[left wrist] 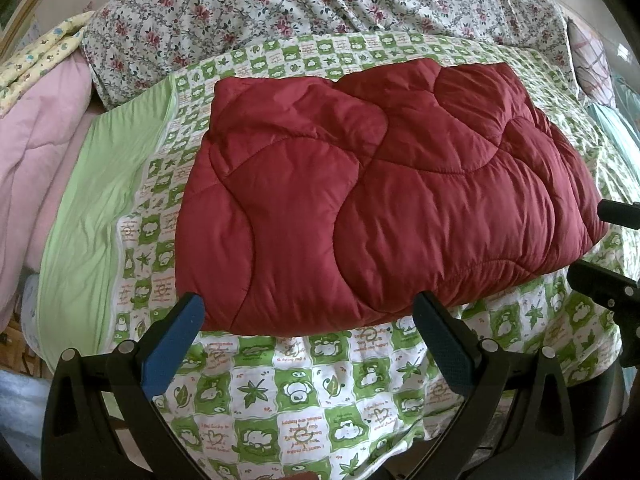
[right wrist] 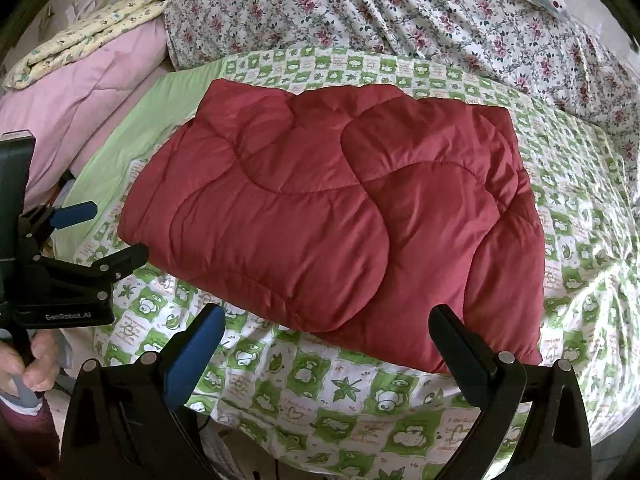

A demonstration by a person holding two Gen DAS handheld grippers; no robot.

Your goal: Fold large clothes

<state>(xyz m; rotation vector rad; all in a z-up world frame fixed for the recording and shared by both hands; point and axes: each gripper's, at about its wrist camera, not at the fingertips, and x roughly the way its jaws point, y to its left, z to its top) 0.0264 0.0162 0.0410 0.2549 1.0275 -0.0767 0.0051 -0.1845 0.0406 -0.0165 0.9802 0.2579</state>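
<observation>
Both claws sit low at the near edge, left gripper (left wrist: 308,320) and right gripper (right wrist: 326,332), each spread wide with nothing between the fingers. Just ahead of both lies the folded red quilt (left wrist: 380,192), flat on the green-and-white patterned sheet (left wrist: 280,400), its near edge almost at the fingertips but apart from them. Beyond the quilt is a floral cover (left wrist: 280,8); off to the left, pink bedding (left wrist: 36,152).
</observation>
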